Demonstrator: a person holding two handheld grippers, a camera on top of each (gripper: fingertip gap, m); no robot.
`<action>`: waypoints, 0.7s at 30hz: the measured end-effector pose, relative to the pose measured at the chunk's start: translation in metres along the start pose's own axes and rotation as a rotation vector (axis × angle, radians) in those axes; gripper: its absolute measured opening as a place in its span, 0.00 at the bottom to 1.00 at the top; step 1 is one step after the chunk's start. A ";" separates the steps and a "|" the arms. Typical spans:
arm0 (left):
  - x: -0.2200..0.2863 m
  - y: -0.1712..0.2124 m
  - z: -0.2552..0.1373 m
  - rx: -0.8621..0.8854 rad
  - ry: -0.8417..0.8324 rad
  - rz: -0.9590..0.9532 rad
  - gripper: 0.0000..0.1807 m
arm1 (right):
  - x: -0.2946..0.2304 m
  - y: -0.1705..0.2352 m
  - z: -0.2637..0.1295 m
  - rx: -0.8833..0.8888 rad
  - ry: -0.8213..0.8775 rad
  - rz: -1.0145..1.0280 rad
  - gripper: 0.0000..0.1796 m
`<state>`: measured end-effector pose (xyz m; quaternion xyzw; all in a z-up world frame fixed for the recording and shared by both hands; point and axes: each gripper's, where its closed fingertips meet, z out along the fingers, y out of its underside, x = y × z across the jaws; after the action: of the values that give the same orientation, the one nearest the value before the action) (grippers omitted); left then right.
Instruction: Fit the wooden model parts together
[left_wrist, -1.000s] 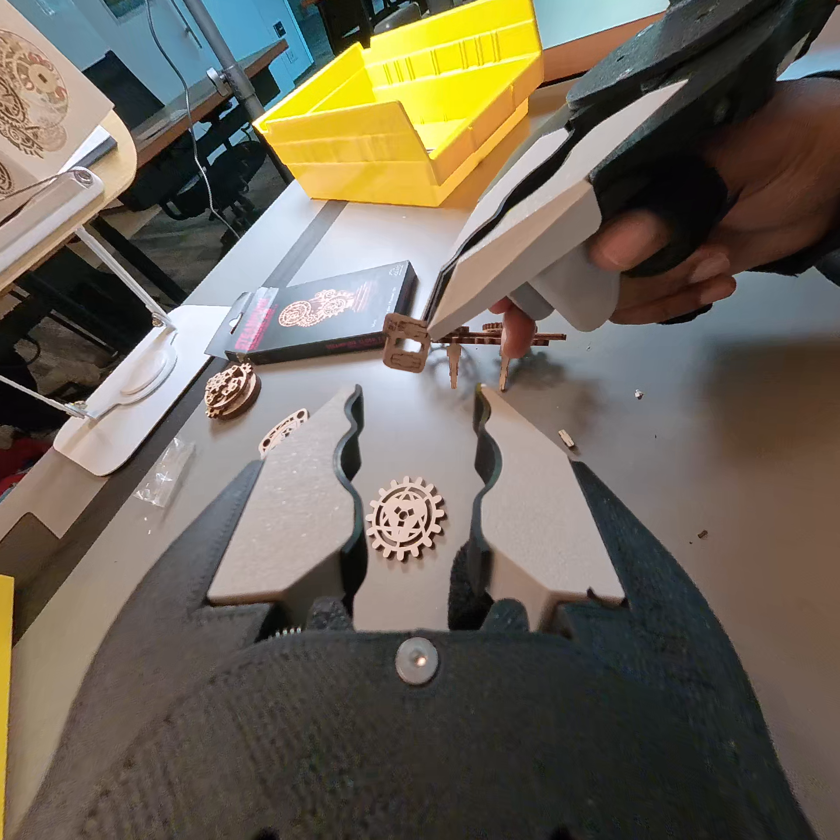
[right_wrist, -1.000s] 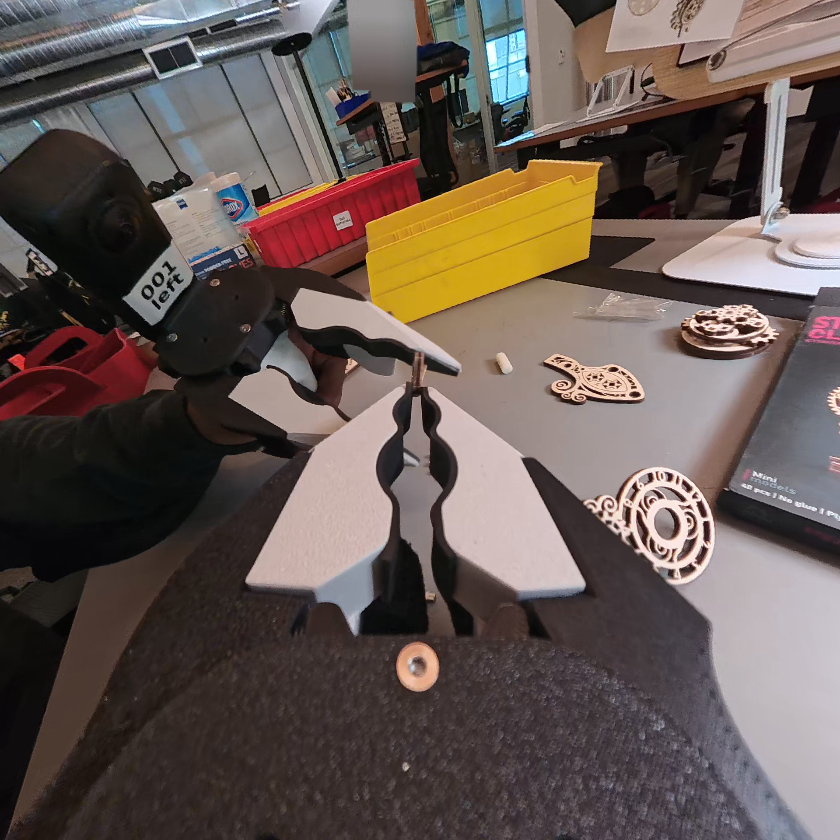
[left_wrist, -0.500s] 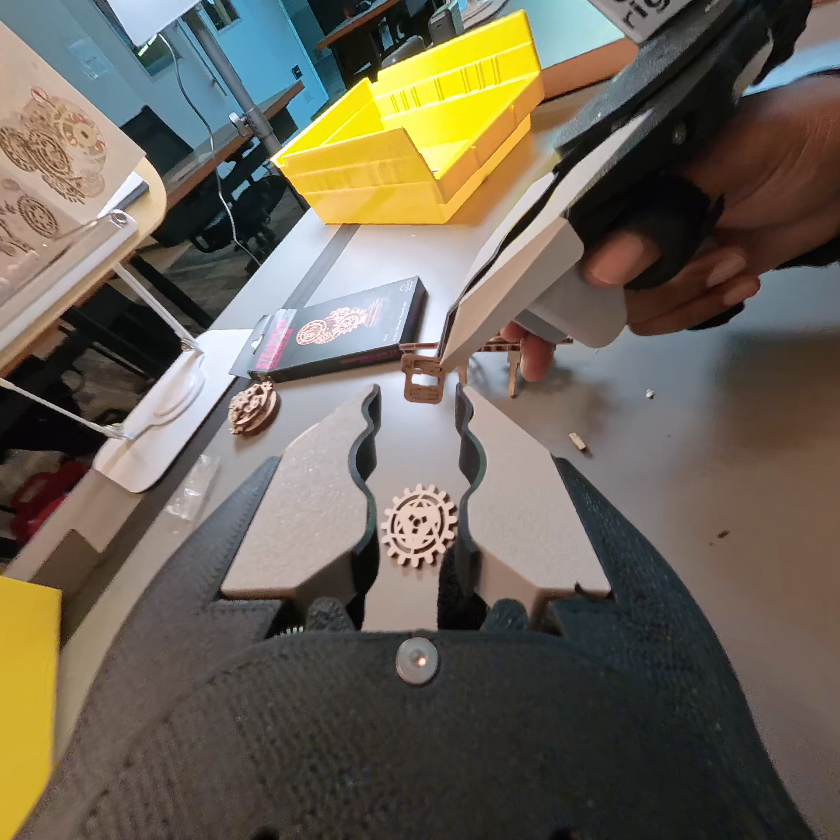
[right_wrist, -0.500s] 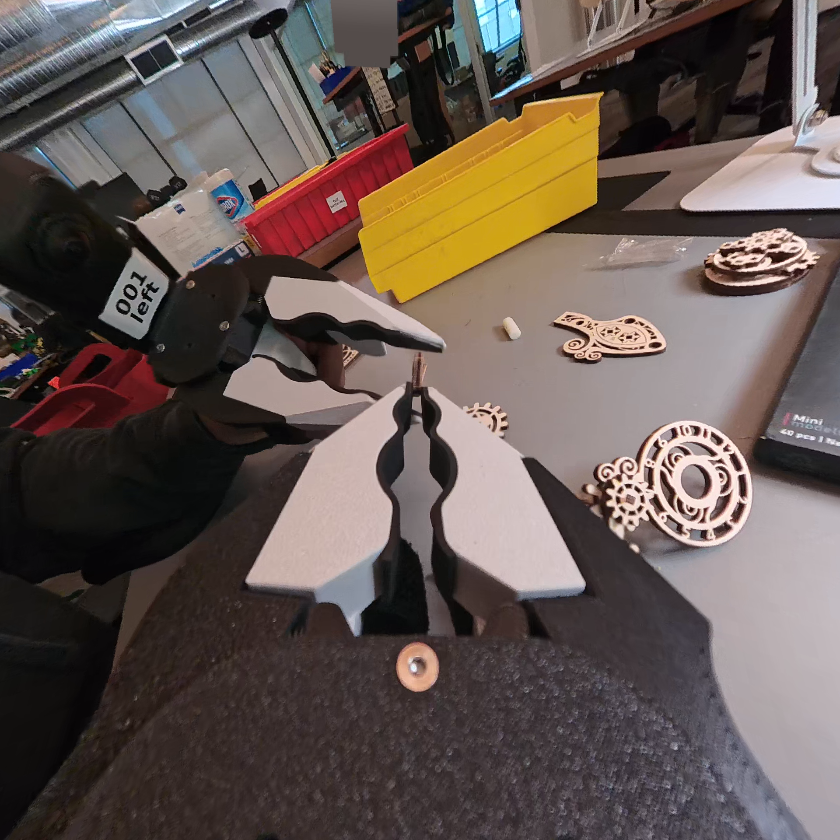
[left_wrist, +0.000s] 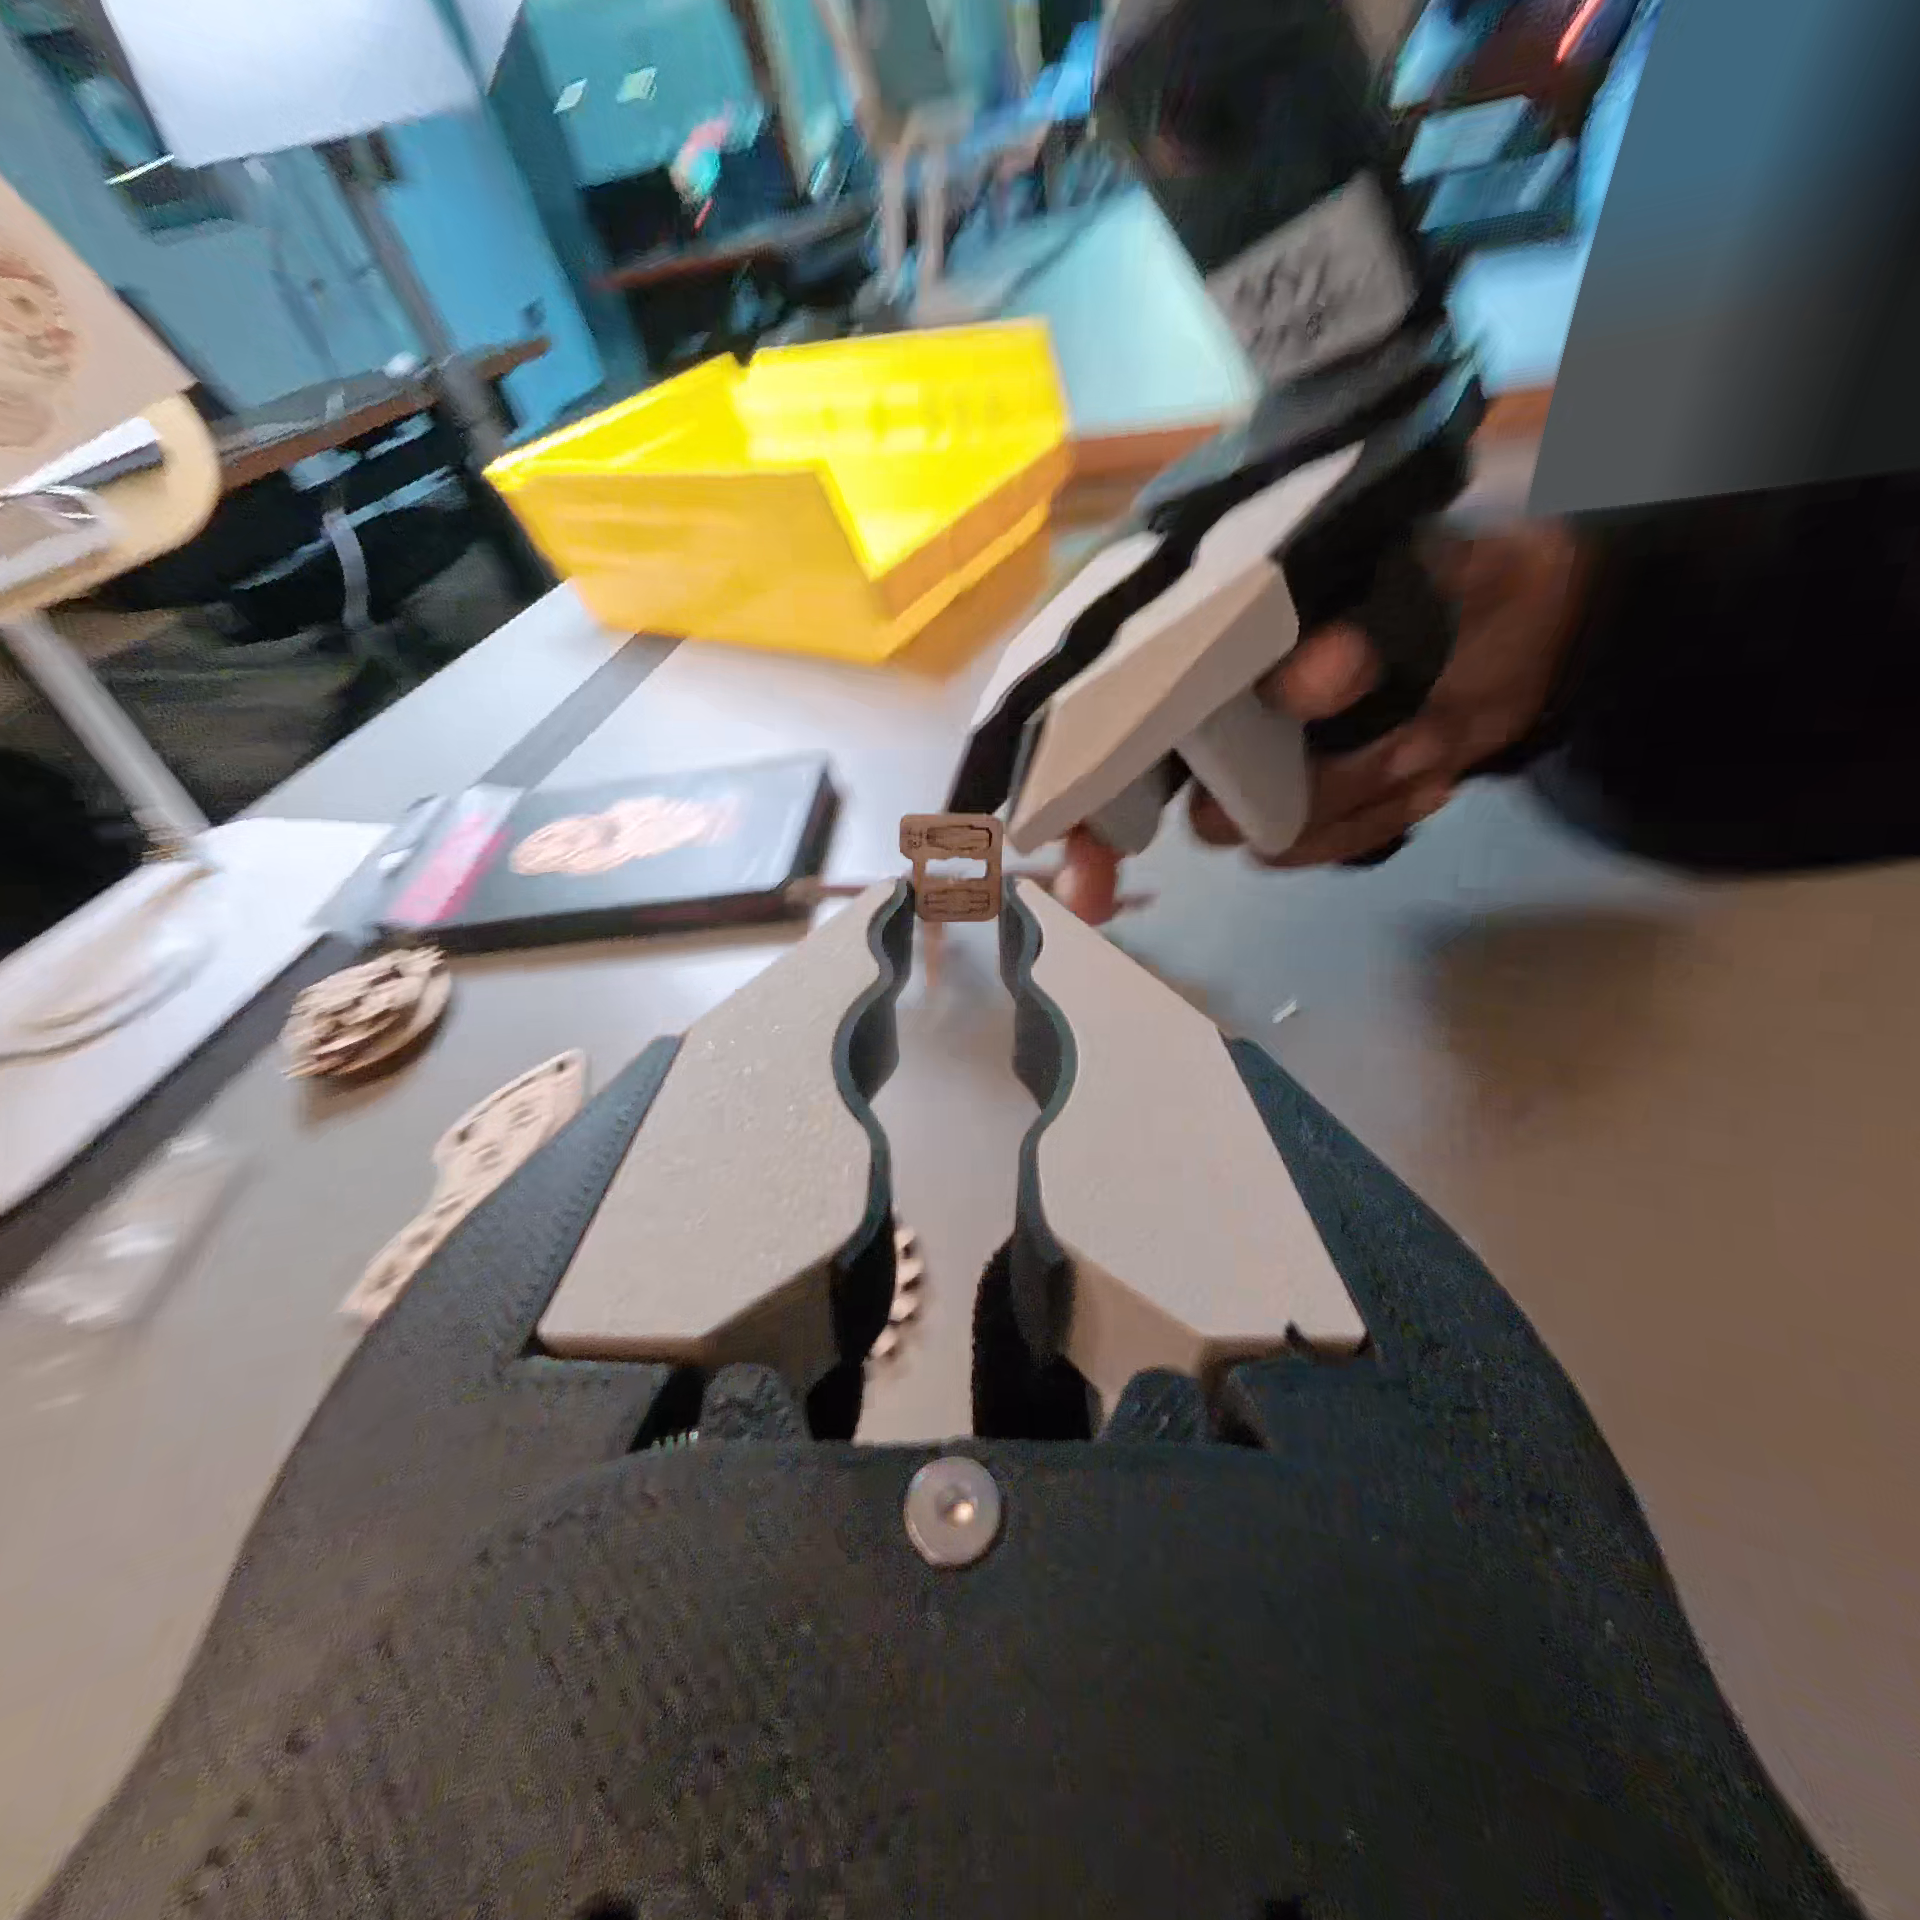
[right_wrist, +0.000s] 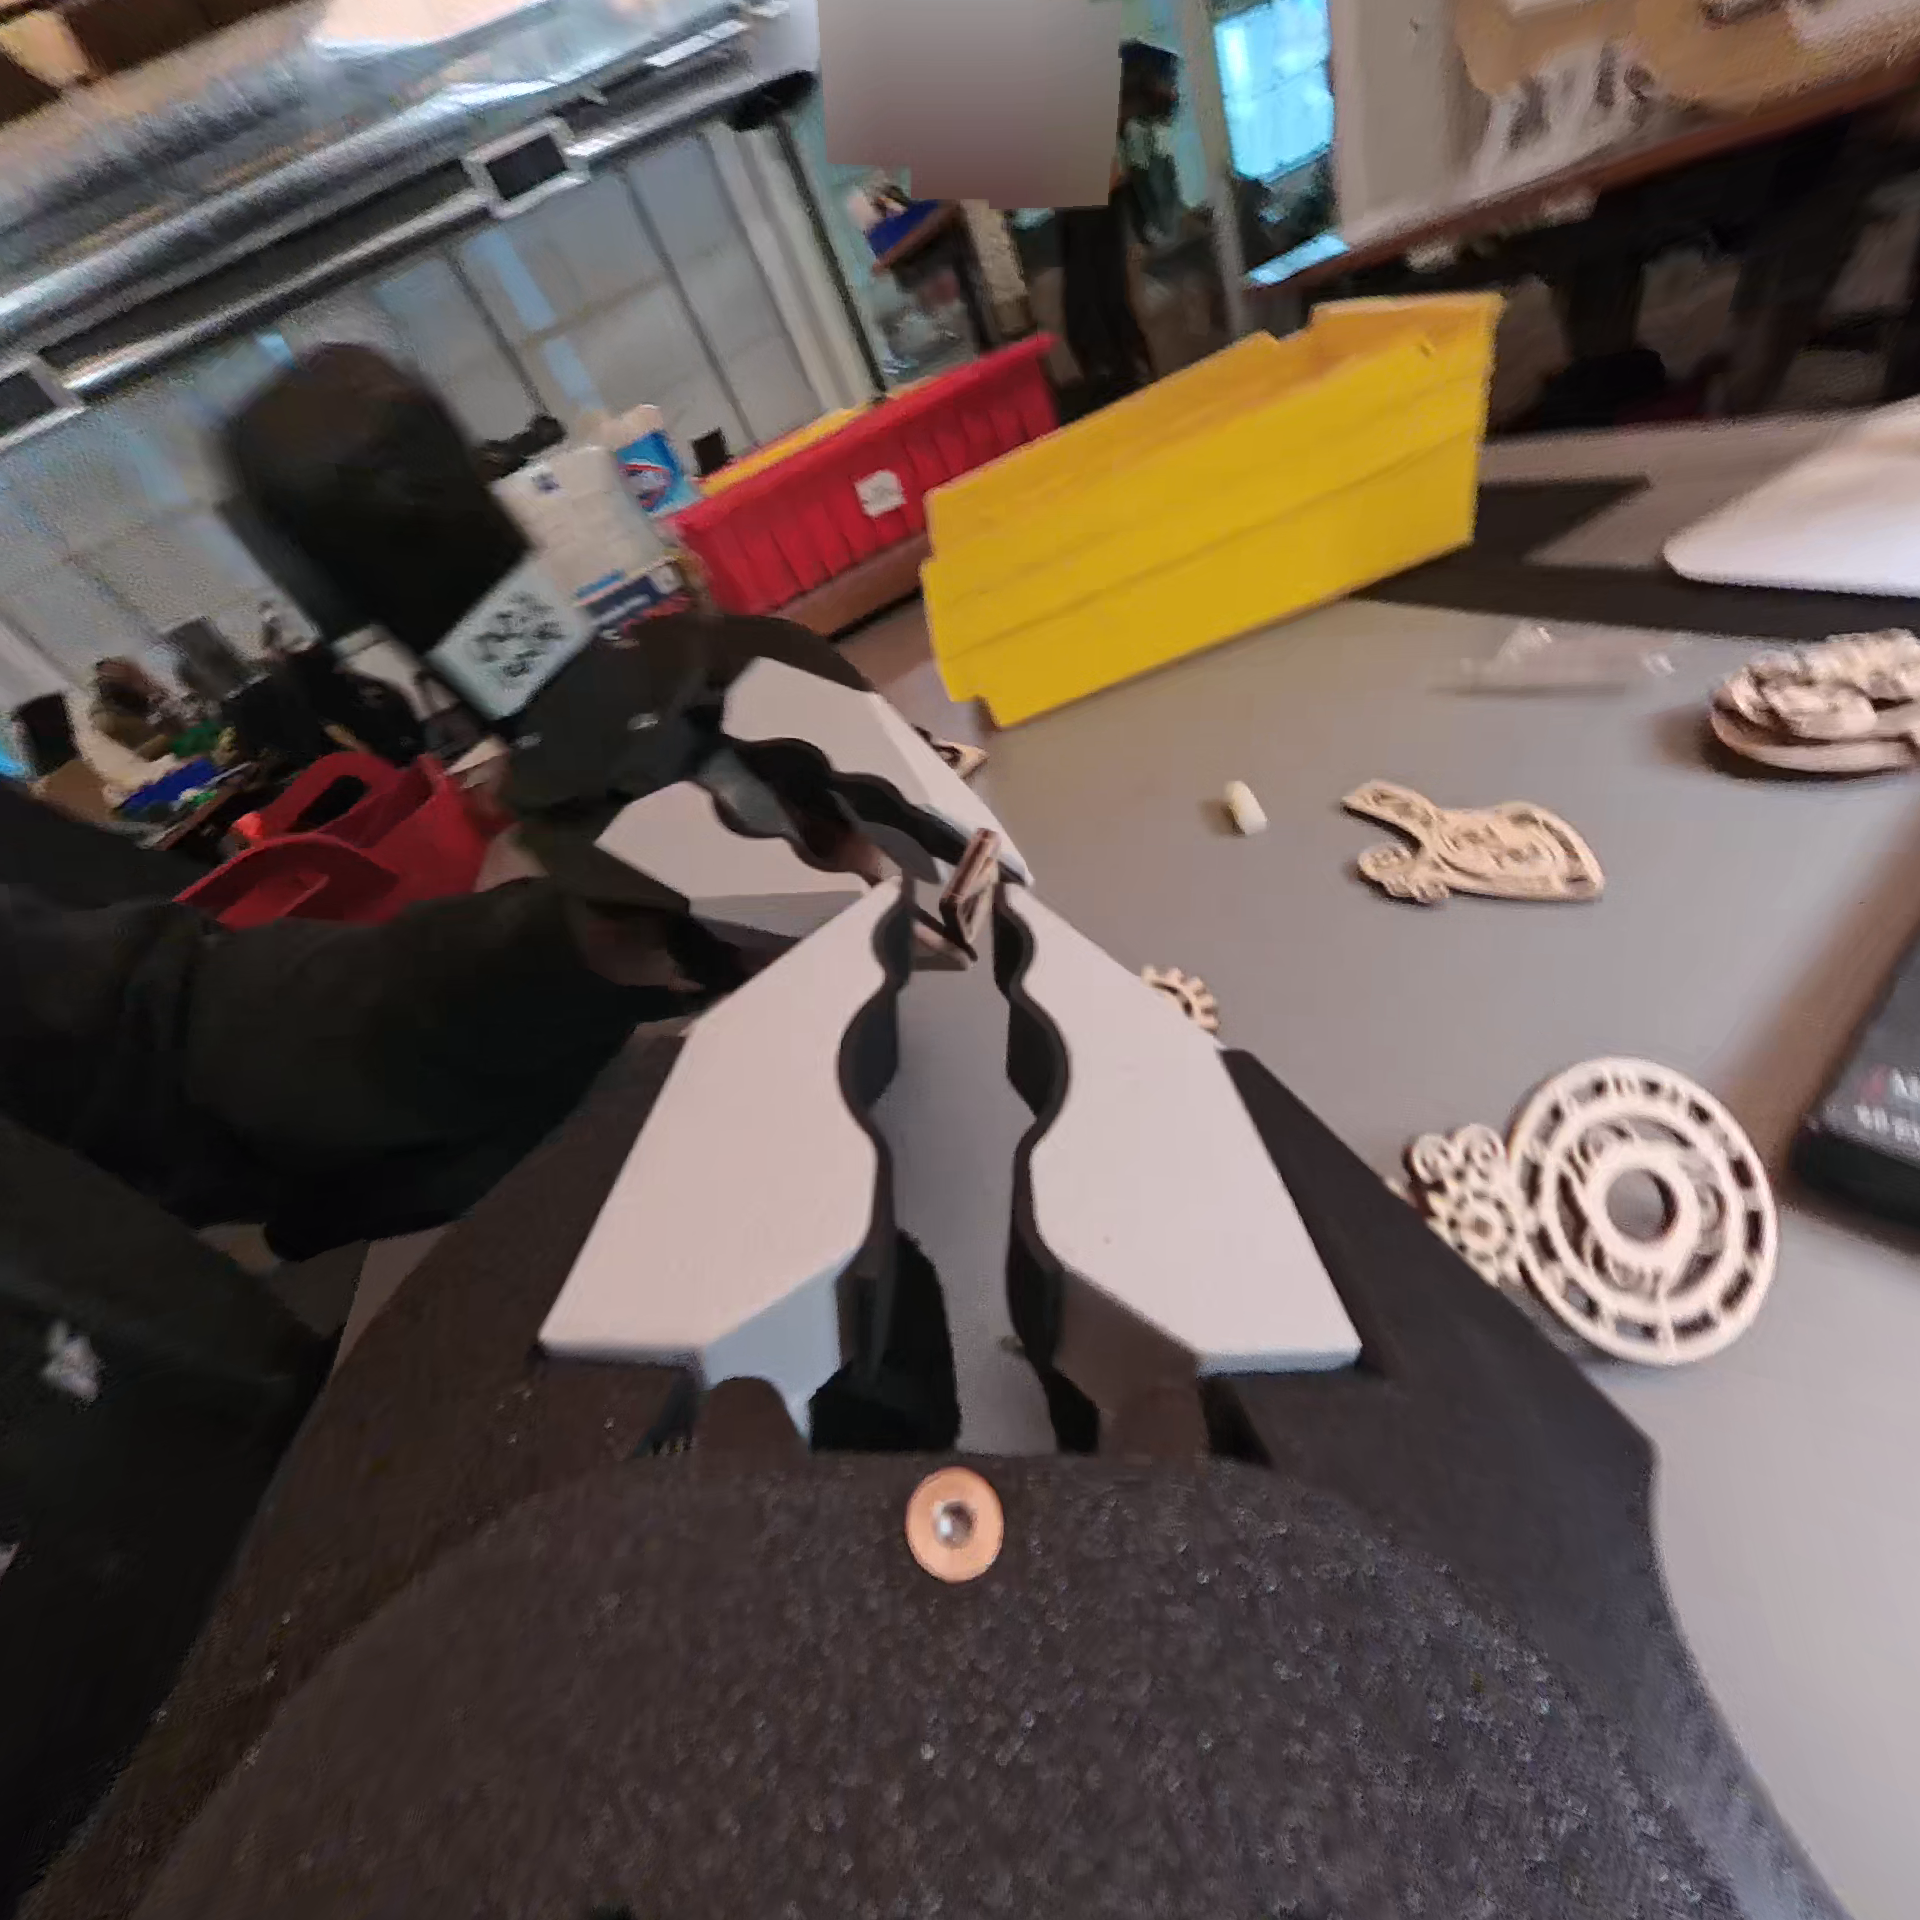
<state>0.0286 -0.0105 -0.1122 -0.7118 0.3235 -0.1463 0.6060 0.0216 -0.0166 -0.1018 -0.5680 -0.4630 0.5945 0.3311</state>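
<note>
Left gripper: the left gripper (left_wrist: 954, 902) has the small slotted wood piece (left_wrist: 952, 869) clamped between its tips, right at the front end of the fingers.

Wood piece: upright, long axis vertical, flat face to the left wrist camera; from the right wrist view it shows edge-on (right_wrist: 966, 894), tilted a little.

Right gripper: the right gripper (right_wrist: 948, 914) has its fingers parted with a clear gap, and nothing is pinched that I can see. Its tips sit just beside the piece, seemingly either side of it; contact I cannot tell through the blur.

Key relation: the piece lies dead ahead of the right gripper's tips, in line with its fingers. The two grippers meet nose to nose and at an angle over the grey table (left_wrist: 1558, 1143). Left is the nearer one, since it already has the piece.

Judgement: this looks like a handover or a steadying moment before a fit. The next move turns on keeping that vertical axis square.

Other parts, from the piece: round fretwork disc (right_wrist: 1642, 1210) to the right gripper's right; a gear (right_wrist: 1182, 995) just beyond its right finger; a curved panel (right_wrist: 1475, 854) farther off; a stacked gear part (right_wrist: 1829, 704) beyond that.

Writing: dark kit box (left_wrist: 623, 847) left of the piece carries print; the camera tags too. None repeated here.

Backdrop: yellow bin (left_wrist: 810, 509) well behind the piece.
</note>
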 end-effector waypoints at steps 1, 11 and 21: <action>0.003 -0.010 -0.004 0.082 0.063 -0.081 0.08 | -0.009 -0.005 -0.002 0.010 -0.051 -0.043 0.13; 0.032 -0.050 -0.028 0.429 0.514 -0.441 0.08 | -0.039 -0.030 -0.022 0.107 -0.196 -0.197 0.09; 0.038 -0.047 -0.024 0.409 0.566 -0.493 0.08 | -0.054 -0.026 -0.020 0.109 -0.251 -0.228 0.10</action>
<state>0.0561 -0.0510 -0.0687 -0.5648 0.2616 -0.5375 0.5690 0.0452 -0.0540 -0.0560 -0.4143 -0.5293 0.6434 0.3663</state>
